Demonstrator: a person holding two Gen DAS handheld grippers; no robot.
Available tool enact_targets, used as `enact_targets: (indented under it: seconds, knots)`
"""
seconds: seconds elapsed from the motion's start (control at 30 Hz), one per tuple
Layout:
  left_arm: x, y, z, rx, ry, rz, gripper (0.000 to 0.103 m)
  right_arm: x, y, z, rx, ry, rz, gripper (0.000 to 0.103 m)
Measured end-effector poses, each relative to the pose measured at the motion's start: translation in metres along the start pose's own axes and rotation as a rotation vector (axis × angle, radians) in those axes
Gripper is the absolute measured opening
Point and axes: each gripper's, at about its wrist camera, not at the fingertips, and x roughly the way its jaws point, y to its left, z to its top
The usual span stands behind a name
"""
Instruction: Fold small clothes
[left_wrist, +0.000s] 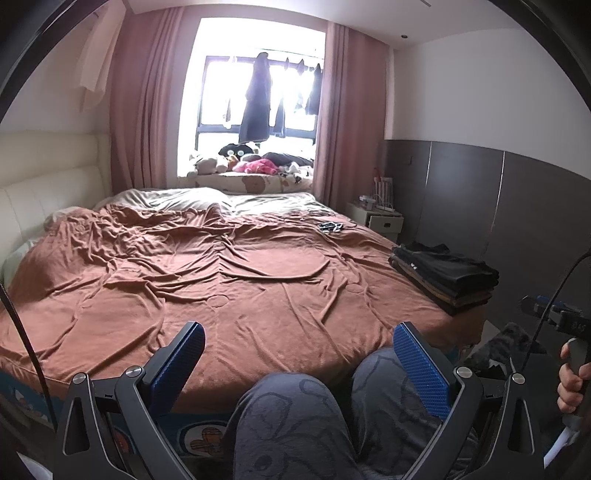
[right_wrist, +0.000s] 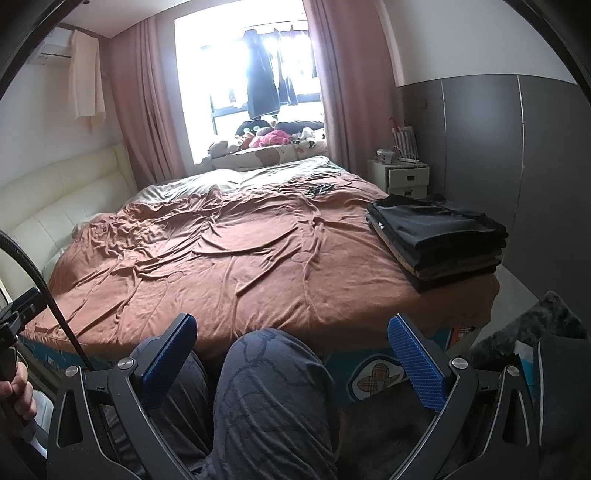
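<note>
Both the left gripper and right gripper hang released and empty; folded clothes stack rests on the bed's right edge

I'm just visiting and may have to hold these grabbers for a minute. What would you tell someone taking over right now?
Left gripper: open, holding nothing, low over the person's knees.
Right gripper: open, holding nothing, same height.
Stack of folded clothes: dark pieces piled neatly at the bed's right edge.
Brown blanket: no garment spread on it.
Done: the stacked pieces look folded.
Left: no loose clothes in view; maybe a dark heap on the floor, right.
</note>
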Motion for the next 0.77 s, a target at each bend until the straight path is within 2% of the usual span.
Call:
enact_targets:
  seconds: [0.77]
  knots:
    - [-0.002, 0.003, 0.001, -0.005, -0.008, 0.011, 0.103, 0.008, 0.008, 0.009, -0.017, 0.03, -0.003, 0.103]
